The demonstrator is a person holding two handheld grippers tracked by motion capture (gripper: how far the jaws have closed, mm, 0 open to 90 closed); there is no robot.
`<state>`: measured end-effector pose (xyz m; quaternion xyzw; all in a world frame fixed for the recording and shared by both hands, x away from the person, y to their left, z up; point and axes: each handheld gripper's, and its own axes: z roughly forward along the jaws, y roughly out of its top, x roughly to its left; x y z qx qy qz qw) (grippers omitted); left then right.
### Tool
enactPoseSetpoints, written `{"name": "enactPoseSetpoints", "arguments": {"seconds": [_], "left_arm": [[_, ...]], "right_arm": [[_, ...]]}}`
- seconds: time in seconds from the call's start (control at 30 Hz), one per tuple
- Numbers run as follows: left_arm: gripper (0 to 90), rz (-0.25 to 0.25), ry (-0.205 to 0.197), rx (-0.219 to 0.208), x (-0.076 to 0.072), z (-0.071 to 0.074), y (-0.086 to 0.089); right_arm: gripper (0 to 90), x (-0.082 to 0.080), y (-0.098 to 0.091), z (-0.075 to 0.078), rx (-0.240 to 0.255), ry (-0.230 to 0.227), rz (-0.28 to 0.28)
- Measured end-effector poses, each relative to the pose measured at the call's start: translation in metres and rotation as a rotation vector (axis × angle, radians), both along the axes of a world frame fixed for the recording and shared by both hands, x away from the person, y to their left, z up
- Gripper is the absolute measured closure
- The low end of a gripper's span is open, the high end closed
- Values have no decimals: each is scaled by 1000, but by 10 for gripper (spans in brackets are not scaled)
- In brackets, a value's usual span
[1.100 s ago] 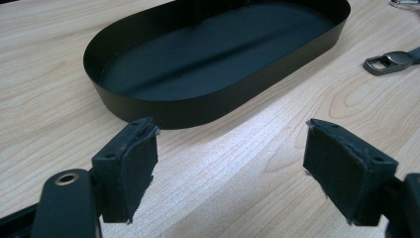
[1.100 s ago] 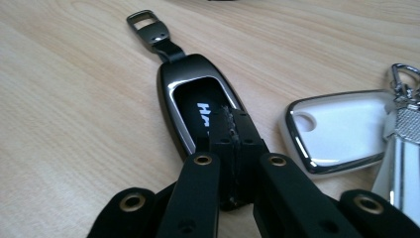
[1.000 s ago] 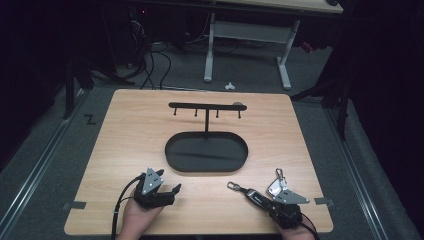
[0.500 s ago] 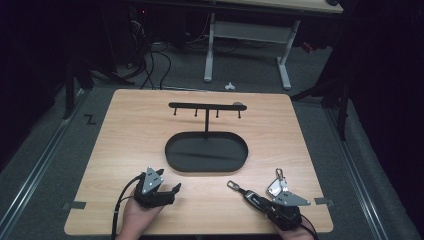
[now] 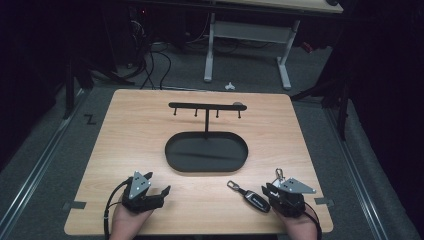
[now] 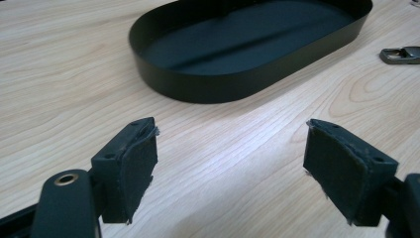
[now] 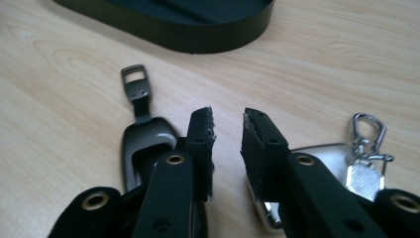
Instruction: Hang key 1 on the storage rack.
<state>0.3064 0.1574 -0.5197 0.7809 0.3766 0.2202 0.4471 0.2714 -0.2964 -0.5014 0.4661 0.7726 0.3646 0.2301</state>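
Note:
My left gripper rests near the table's front left with its jaws wide open and empty; in the left gripper view bare wood lies between the pads. At the front right, my right gripper has just been opening its jaws, and a narrow gap with nothing in it shows in its own view. A dark key fob with a metal loop lies just left of those jaws, flat on the wood. A silver key with a clip lies on their right side.
A black oval tray sits mid-table, its wall close ahead of both grippers. A black hook stand rises from behind it. The fob's metal loop lies right of the tray in the left gripper view.
The right gripper has edged a little away from the front edge, beside the fob. The left gripper has slid slightly to the left. Fob, keys and tray lie as before.

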Motion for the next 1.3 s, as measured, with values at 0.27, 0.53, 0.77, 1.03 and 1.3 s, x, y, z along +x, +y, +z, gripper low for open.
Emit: {"name": "enactPoseSetpoints", "arguments": {"seconds": [0.27, 0.53, 0.77, 1.03, 1.3], "left_arm": [[217, 42, 3, -5, -9, 0, 17], [217, 30, 5, 11, -12, -3, 16], [217, 8, 5, 19, -12, -3, 12], [217, -2, 7, 14, -10, -2, 11], [217, -13, 7, 17, -10, -3, 9]], "right_arm": [[670, 18, -5, 0, -28, 46, -12], [654, 33, 0, 2, -71, 132, 0], [580, 44, 2, 14, -157, 223, 30], [548, 57, 11, 24, -243, 324, 75], [510, 67, 28, 34, -312, 415, 136]]}}
